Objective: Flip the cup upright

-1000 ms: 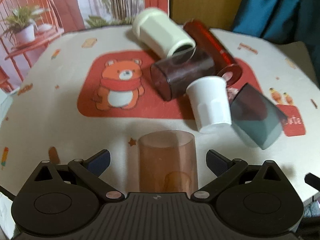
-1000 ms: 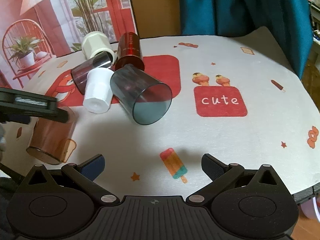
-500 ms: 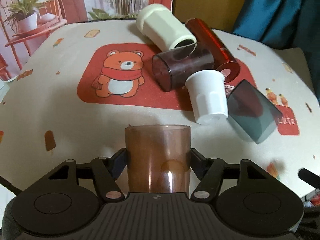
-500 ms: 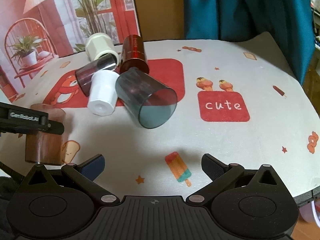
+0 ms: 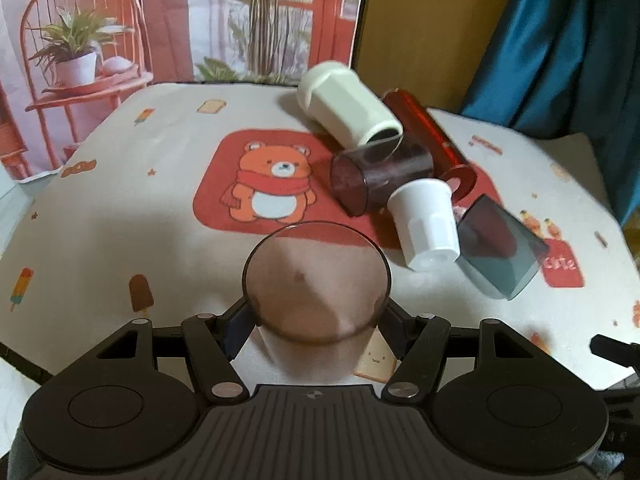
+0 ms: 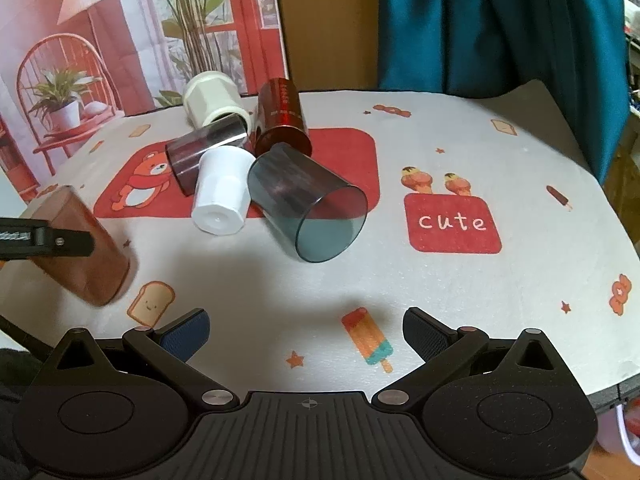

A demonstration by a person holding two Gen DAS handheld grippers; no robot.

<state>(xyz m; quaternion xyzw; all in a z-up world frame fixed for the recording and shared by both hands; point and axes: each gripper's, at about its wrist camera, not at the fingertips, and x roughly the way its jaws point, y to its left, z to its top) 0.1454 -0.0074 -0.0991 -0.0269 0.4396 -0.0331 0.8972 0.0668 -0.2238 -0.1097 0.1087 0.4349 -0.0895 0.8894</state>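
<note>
My left gripper (image 5: 316, 316) is shut on a translucent brown cup (image 5: 316, 284), held off the table and tilted, with one round end facing the camera. In the right wrist view the same brown cup (image 6: 86, 256) hangs tilted at the left edge, a left gripper finger (image 6: 60, 240) across it. My right gripper (image 6: 306, 330) is open and empty above the table's near edge.
A pile of cups lies on its side mid-table: cream cup (image 5: 348, 110), red tumbler (image 5: 432, 136), dark plum cup (image 5: 380, 172), white cup (image 5: 426, 222), smoky grey cup (image 6: 308, 204). The tablecloth (image 6: 460, 152) has bear and "cute" patches. A blue curtain hangs behind.
The left gripper closed on the brown cup a second ago, then lifted and tipped it so its round end now faces the camera. The right gripper stayed open and drifted slightly.
</note>
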